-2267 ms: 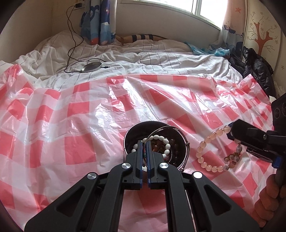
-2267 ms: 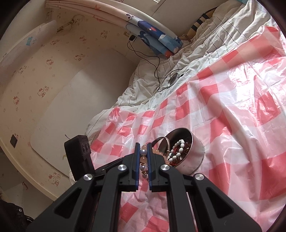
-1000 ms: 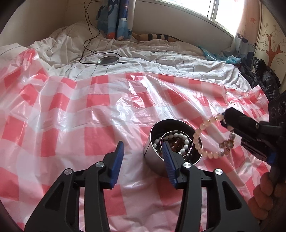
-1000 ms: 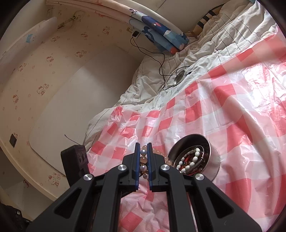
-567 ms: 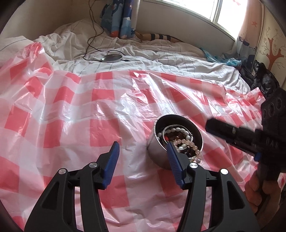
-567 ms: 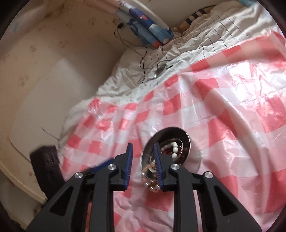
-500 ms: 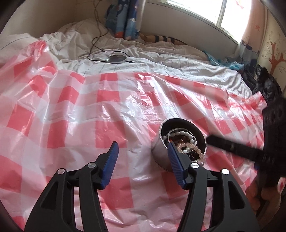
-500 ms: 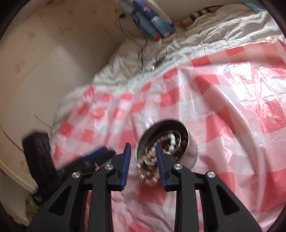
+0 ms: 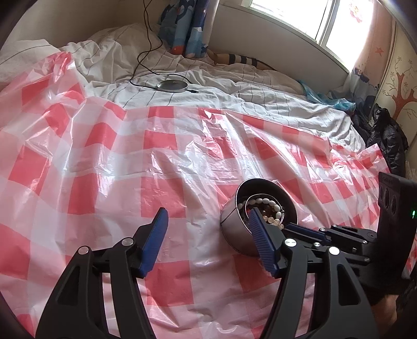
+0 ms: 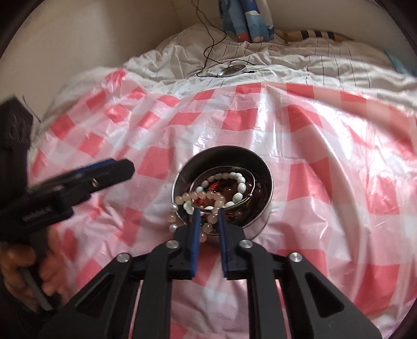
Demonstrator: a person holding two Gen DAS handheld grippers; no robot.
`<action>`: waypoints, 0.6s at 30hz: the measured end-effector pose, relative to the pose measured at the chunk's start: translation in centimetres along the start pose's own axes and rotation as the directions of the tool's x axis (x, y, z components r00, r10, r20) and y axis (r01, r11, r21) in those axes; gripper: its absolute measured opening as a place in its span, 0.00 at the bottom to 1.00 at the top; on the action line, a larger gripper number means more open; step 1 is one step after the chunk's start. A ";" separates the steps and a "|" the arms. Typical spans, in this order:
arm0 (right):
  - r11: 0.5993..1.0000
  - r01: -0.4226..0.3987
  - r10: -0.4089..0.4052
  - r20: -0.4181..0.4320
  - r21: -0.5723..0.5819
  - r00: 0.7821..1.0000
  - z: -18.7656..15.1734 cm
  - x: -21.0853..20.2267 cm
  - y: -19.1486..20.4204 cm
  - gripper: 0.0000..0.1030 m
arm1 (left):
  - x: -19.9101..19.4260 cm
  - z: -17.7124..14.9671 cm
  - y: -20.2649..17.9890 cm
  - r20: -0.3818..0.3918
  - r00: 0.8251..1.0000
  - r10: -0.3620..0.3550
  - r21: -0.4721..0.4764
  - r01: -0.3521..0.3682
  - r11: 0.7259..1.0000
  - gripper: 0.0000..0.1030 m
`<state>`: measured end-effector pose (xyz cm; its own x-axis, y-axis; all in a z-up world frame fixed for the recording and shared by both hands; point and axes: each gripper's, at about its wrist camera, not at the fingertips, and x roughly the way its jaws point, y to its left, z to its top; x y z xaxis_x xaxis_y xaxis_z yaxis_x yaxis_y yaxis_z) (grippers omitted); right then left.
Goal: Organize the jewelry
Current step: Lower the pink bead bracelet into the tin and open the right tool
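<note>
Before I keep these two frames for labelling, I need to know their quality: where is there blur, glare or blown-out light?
Left wrist view: sharp overall; the window is blown out white, and the checked plastic sheet shows glare streaks. Right wrist view: softer, with the left gripper smeared by motion blur, while the metal tin and pink bead bracelet stay readable. Both views bend strongly towards the edges.
</note>
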<state>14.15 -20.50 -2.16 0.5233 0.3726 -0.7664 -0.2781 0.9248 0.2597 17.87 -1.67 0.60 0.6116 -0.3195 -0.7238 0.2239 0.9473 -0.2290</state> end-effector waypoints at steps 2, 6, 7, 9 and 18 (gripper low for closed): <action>0.999 0.042 -0.041 0.018 -0.032 0.999 0.0 -0.1 0.6 0.08 | 0.0 0.0 0.0 0.000 1.000 -0.002 -0.005 0.002 1.000 0.61; 0.997 0.071 -0.069 0.087 -0.030 0.994 0.3 -1.2 0.5 0.08 | 0.0 0.0 0.1 0.003 1.000 -0.005 -0.013 0.005 1.000 0.61; 0.996 0.086 -0.081 0.115 -0.032 0.990 0.4 -1.7 0.5 0.08 | 0.0 0.0 0.1 0.003 1.000 -0.006 -0.015 0.006 1.000 0.61; 0.994 0.103 -0.097 0.152 -0.028 0.984 0.8 -2.3 0.5 0.08 | 0.0 0.0 0.1 0.002 1.000 -0.009 -0.015 0.009 1.000 0.62; 0.994 0.102 -0.088 0.231 -0.046 0.969 2.7 -2.1 0.7 0.08 | 0.3 -0.2 -0.2 -0.009 1.000 -0.016 -0.011 0.016 1.000 0.62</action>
<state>15.03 -20.40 1.22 0.7174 0.2972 -0.6301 -0.2604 0.9533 0.1532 17.84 -2.00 0.26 0.6008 -0.3345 -0.7260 0.2257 0.9423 -0.2474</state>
